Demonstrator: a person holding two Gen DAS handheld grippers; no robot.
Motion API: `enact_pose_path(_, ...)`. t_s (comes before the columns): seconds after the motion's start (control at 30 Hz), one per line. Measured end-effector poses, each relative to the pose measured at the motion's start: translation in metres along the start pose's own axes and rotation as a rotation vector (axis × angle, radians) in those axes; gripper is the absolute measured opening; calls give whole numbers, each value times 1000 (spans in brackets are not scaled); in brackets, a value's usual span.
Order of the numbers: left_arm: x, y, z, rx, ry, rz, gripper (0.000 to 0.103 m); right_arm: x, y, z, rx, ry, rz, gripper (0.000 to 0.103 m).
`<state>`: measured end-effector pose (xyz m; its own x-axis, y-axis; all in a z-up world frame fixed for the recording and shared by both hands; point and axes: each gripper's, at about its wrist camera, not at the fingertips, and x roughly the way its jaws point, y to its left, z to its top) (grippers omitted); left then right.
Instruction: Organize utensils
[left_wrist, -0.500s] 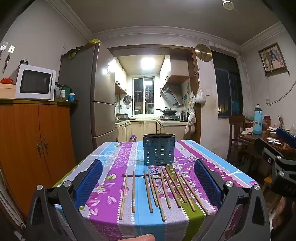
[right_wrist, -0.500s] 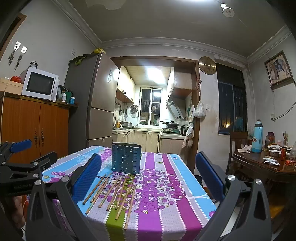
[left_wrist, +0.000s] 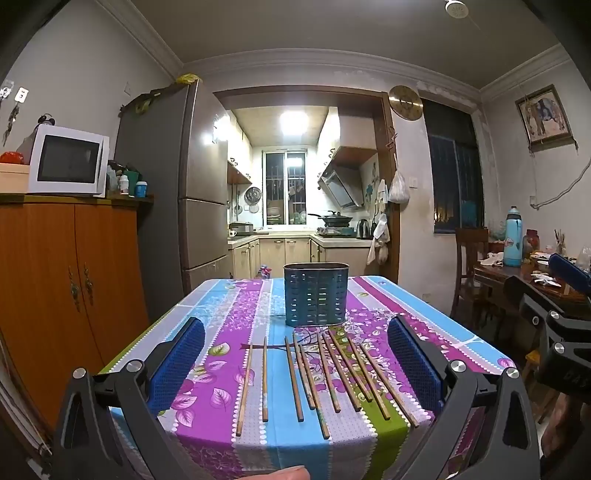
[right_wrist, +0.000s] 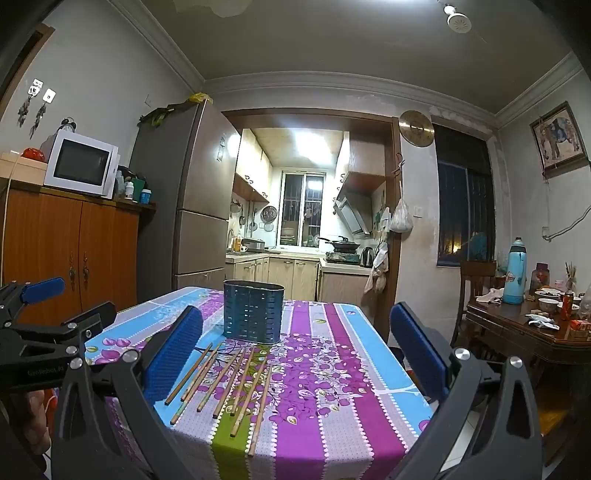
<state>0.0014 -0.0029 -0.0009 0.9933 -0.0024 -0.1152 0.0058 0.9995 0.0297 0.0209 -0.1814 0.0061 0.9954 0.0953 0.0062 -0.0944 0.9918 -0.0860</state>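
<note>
Several wooden chopsticks (left_wrist: 317, 376) lie fanned out on the near part of a floral striped tablecloth (left_wrist: 229, 306). A dark blue perforated utensil holder (left_wrist: 316, 295) stands upright just behind them. My left gripper (left_wrist: 295, 363) hovers open over the near table edge, and the chopsticks show between its blue pads without touching them. In the right wrist view the chopsticks (right_wrist: 229, 380) lie left of centre, in front of the holder (right_wrist: 253, 312). My right gripper (right_wrist: 297, 350) is open and holds nothing. Each gripper appears at the edge of the other's view: right gripper (left_wrist: 546, 282), left gripper (right_wrist: 70, 301).
A wooden cabinet (left_wrist: 74, 277) carrying a microwave (left_wrist: 68, 160) stands left of the table, beside a tall fridge (left_wrist: 192, 192). To the right is a dark wooden table (right_wrist: 517, 325) with a blue thermos (right_wrist: 516, 271) and bowls. A kitchen doorway lies beyond.
</note>
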Motion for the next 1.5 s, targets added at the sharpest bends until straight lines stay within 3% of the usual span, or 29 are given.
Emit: enact_pose_path(1.5,10,2,-13,11,14,-13,99,0,-2,-3,-5,13,1,98)
